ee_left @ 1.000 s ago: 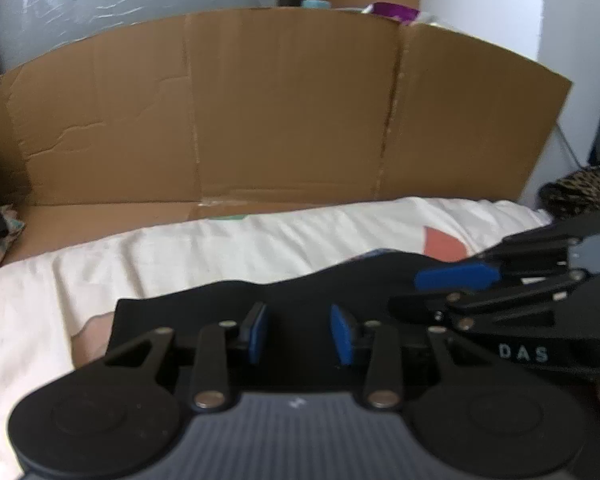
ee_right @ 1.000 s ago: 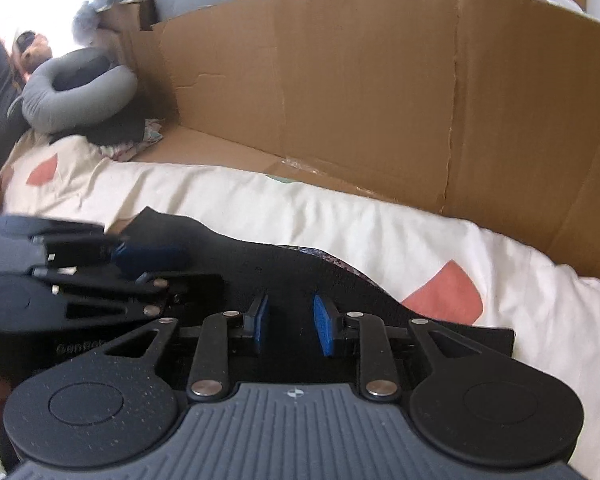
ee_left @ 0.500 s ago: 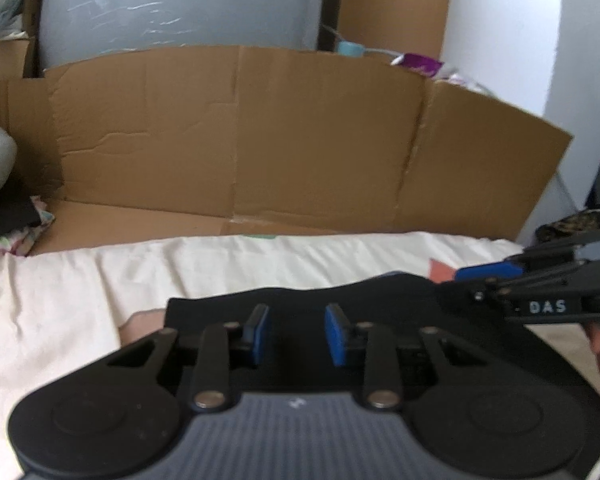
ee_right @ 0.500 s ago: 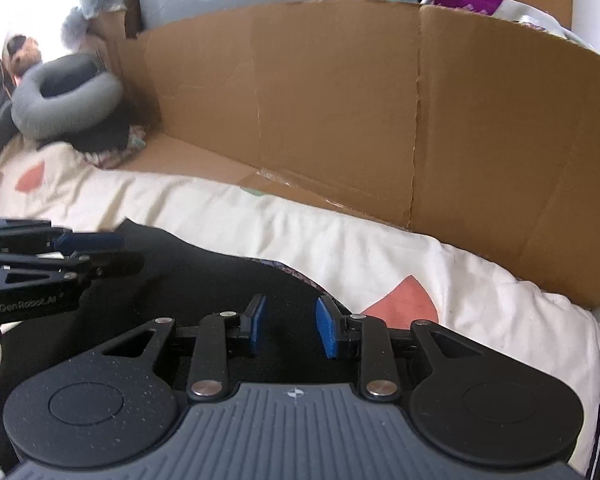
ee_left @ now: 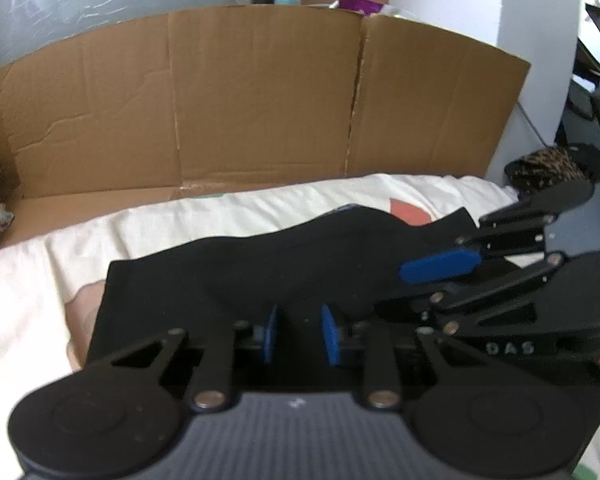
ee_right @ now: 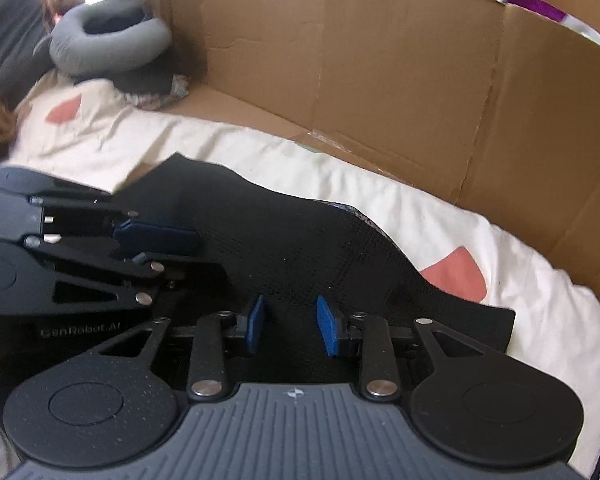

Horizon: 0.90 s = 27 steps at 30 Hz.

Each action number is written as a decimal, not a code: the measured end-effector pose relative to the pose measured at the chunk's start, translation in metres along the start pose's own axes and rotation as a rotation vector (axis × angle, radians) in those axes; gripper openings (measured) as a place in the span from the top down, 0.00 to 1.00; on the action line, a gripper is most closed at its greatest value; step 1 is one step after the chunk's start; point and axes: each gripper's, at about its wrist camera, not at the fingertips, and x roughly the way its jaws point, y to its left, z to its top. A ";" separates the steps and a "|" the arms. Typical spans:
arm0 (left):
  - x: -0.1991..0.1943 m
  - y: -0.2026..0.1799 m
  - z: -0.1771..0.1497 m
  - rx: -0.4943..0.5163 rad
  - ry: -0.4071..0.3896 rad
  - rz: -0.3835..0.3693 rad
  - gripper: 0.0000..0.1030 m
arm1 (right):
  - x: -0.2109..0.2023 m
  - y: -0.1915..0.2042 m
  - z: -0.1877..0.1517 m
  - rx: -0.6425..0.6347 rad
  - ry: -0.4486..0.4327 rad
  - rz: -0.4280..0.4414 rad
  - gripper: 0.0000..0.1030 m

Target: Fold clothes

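Observation:
A black garment lies spread on a cream bedsheet with pink shapes. In the left wrist view my left gripper sits at the garment's near edge. Its jaws are closing, black cloth shows between the blue pads, and a gap remains. In the right wrist view my right gripper stands over the same garment, its pads apart with cloth in the gap. The two grippers are side by side: the right gripper shows at the right of the left view, the left gripper at the left of the right view.
A tall cardboard sheet walls off the far side of the bed. A grey neck pillow and dark cushions lie at the bed's left end. A leopard-print item sits past the right end, beside a white wall.
The left gripper's pads have drawn closer together. Both grippers shifted over the garment, and they now stand nearer each other than half a second ago.

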 end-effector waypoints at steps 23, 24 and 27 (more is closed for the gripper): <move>-0.034 -0.010 -0.006 -0.093 0.029 -0.059 0.77 | -0.046 0.004 -0.007 0.018 -0.024 0.027 0.63; -0.031 -0.012 -0.009 -0.074 0.038 -0.055 0.78 | -0.044 0.008 -0.009 0.010 -0.019 0.032 0.63; -0.022 -0.014 -0.017 -0.025 0.057 -0.042 0.78 | -0.034 0.013 -0.017 -0.009 0.012 0.024 0.63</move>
